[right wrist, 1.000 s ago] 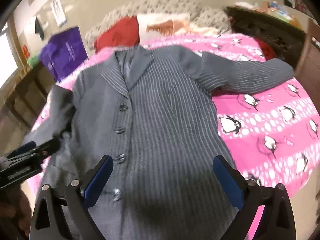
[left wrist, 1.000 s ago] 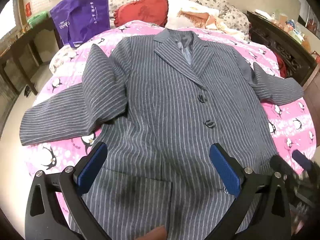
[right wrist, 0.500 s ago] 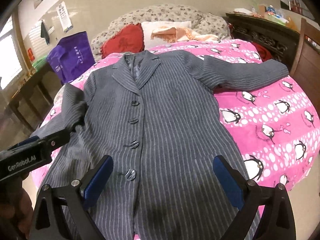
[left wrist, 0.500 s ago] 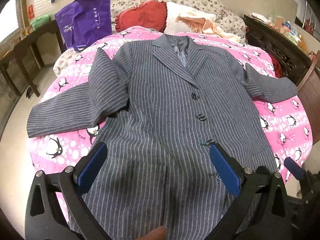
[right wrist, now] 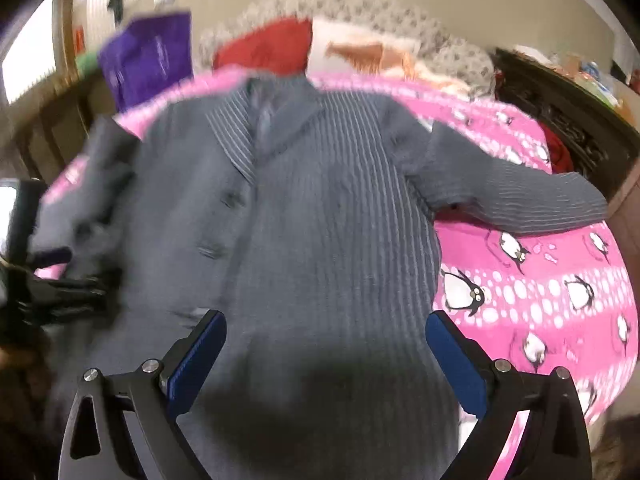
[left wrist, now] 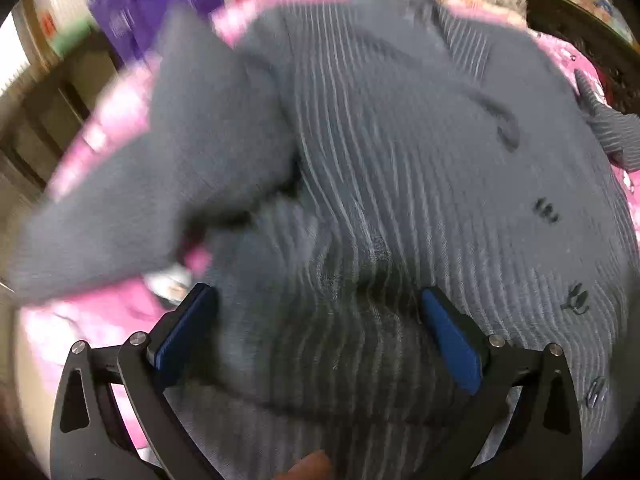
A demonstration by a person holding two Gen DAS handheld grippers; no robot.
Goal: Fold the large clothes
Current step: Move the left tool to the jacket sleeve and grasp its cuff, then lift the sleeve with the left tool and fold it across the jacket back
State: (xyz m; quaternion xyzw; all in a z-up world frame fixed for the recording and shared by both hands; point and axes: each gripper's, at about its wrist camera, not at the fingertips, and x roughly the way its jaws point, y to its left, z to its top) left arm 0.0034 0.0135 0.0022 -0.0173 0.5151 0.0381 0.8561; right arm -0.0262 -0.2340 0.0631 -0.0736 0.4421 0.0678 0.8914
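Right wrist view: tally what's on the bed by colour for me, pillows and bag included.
Grey striped jacket: 1
Pink penguin bedspread: 1
Red pillow: 1
White pillow: 1
Purple bag: 1
Total: 5

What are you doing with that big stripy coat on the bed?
A person holds a hand-held gripper in each hand over a grey pinstriped jacket spread face up on a pink penguin blanket. The left hand-held gripper and right hand-held gripper are both open above the jacket's lower part, gripping nothing. Both sleeves lie out to the sides, so no fold is made yet.
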